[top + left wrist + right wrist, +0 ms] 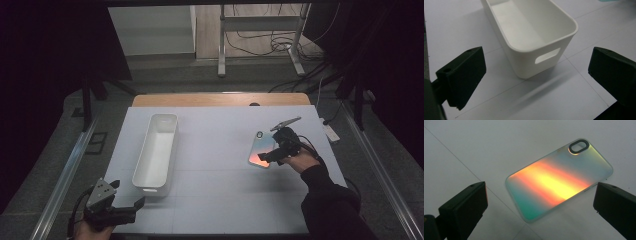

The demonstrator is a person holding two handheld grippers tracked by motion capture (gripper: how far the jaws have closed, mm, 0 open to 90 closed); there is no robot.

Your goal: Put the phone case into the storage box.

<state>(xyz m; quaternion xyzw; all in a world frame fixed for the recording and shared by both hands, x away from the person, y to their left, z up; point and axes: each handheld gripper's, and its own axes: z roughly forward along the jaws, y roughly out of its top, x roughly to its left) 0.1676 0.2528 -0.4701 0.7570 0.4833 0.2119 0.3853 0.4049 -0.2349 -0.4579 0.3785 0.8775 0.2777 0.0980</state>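
An iridescent phone case [258, 150] lies flat on the white table top at the right. In the right gripper view the phone case [559, 178] glows orange, yellow and teal, with its camera cut-out at the far end. My right gripper [272, 153] hovers just over its near edge, open, jaws spread wider than the case [541, 207]. A long white bin [156, 150] stands left of centre, empty inside [524, 27]. My left gripper [131, 207] sits at the front left, open and empty [536, 85], facing the bin's short end with the handle slot.
The white sheet [220, 185] covers a wooden table whose far edge [220, 99] shows. Beyond it are a metal frame's legs [221, 55] and loose cables [280, 42] on the floor. A white power strip [330, 131] lies off the table's right edge.
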